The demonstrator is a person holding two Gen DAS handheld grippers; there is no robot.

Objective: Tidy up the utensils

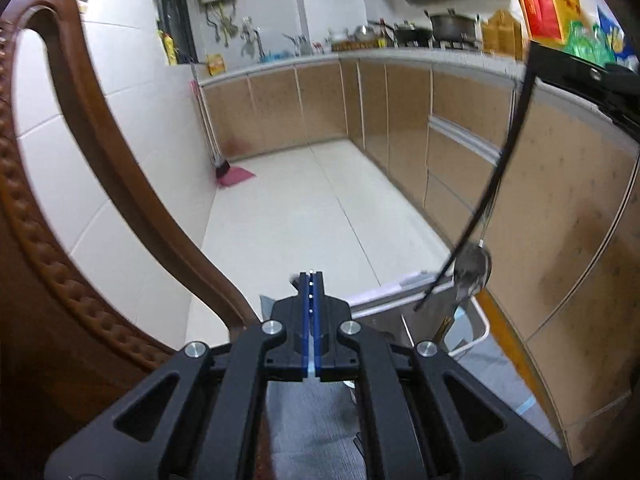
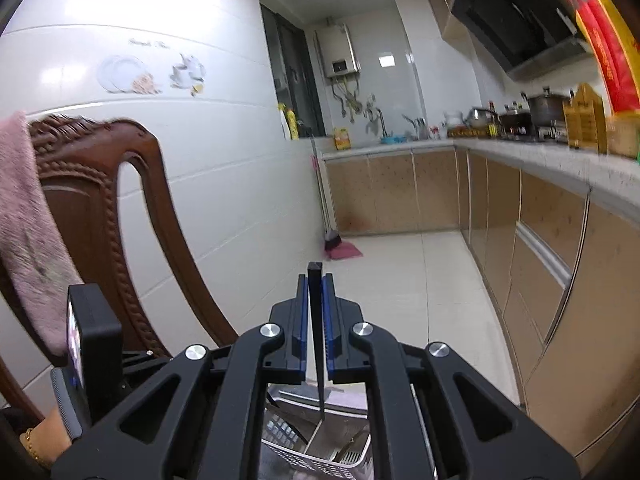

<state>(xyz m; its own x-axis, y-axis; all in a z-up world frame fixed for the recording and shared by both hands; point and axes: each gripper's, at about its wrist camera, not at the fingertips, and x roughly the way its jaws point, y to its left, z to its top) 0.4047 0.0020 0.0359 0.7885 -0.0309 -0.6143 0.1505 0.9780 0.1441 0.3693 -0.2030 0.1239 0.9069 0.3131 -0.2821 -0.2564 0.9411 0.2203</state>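
Observation:
My right gripper [image 2: 316, 280] is shut on a black chopstick [image 2: 316, 320] that hangs point down between the pads, over a white slotted utensil basket [image 2: 320, 456]. In the left wrist view the same chopstick [image 1: 508, 136] hangs from the right gripper [image 1: 580, 80] at the upper right, its tip over the basket [image 1: 476, 344]. A metal spoon [image 1: 472, 272] stands in the basket beside the chopstick's lower end. My left gripper [image 1: 311, 276] is shut and empty, to the left of the basket.
A carved brown wooden chair [image 1: 80, 208] is close on the left, with a pink towel [image 2: 24, 220] over its back. Kitchen cabinets [image 2: 540, 232] and a counter with pots run along the right. A tiled floor [image 2: 400, 280] lies ahead.

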